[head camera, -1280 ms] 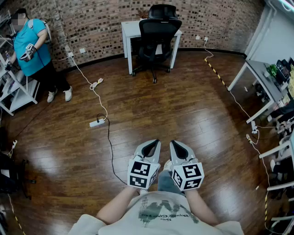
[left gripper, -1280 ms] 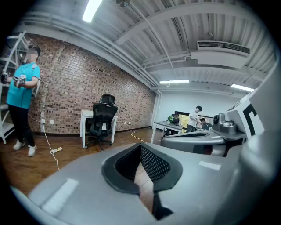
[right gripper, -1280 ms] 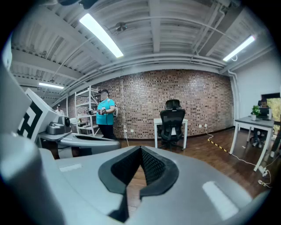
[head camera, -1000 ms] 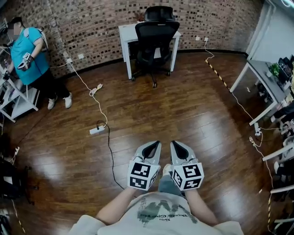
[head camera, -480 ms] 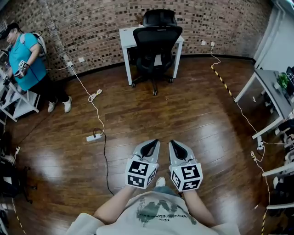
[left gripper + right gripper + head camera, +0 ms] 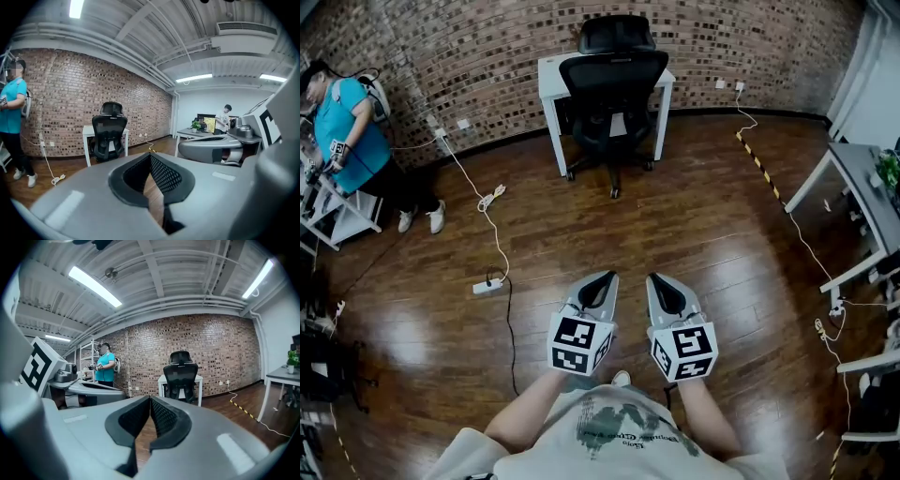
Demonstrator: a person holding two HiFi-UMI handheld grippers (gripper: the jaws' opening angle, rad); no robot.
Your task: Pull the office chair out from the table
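One office chair point(image 6: 612, 89), one white table point(image 6: 546, 71), and two grippers held side by side low over the wooden floor point(image 6: 694, 234). Both the left gripper point(image 6: 604, 276) and the right gripper point(image 6: 655, 277) have their jaws pressed together with nothing between them. I count two other people: one in a teal shirt point(image 6: 342, 112) by a white rack at the left, and one at a far desk point(image 6: 225, 117), small and hard to make out. One power strip point(image 6: 486, 286) lies on the boards.

The chair stands across the room from the grippers, pushed in at the table against the brick wall point(image 6: 469, 47). Its backrest hides most of the tabletop. Desks on the right point(image 6: 853, 173) are cut off by the edge.

The chair is black, high-backed with a headrest; the back may be mesh.
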